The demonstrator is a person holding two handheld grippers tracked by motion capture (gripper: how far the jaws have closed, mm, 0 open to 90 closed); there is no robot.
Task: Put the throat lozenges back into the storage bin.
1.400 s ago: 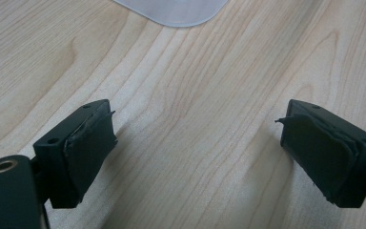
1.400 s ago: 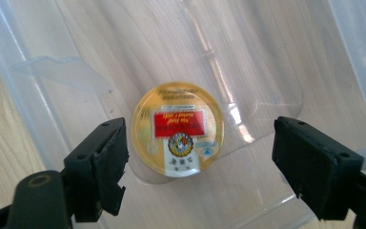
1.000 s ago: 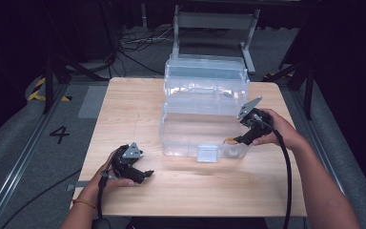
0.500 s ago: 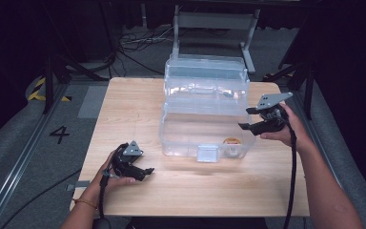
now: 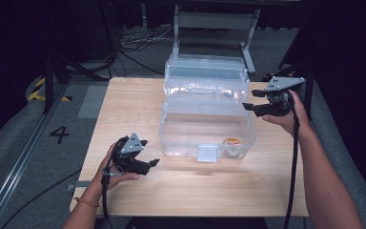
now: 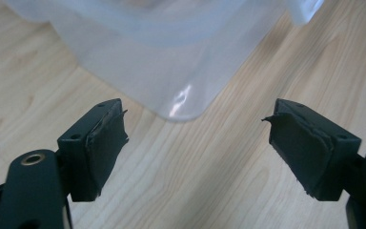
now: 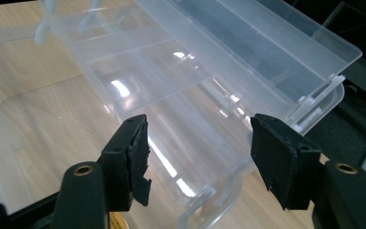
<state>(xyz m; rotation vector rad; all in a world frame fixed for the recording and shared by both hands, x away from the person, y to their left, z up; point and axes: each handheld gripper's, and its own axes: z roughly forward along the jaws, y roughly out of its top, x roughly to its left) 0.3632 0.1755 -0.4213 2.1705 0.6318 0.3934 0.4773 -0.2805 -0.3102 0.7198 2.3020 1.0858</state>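
Note:
A clear plastic storage box (image 5: 171,129) stands in the middle of the wooden table (image 5: 128,102), its compartmented lid (image 5: 205,71) raised at the back. A small yellowish roll (image 5: 232,141) lies inside, at the front right. My left gripper (image 5: 151,163) hovers over the table left of the box's front corner (image 6: 181,102). Its jaws have just been closing a little, and it (image 6: 198,114) is open with nothing between them. My right gripper (image 5: 250,99) is held up beside the box's right side. It (image 7: 200,124) is open and looks down at the lid (image 7: 248,52); its jaws have also just been closing on nothing.
A latch tab (image 5: 207,153) sticks out at the box's front. Dark floor with cables (image 5: 138,45) and a metal frame (image 5: 214,21) lie beyond the far edge. A floor mark "4" (image 5: 59,134) sits left of the table.
My right gripper has lifted out from the box's front right corner and moved up and to the right. My left gripper has risen slightly. The roll stays in the box.

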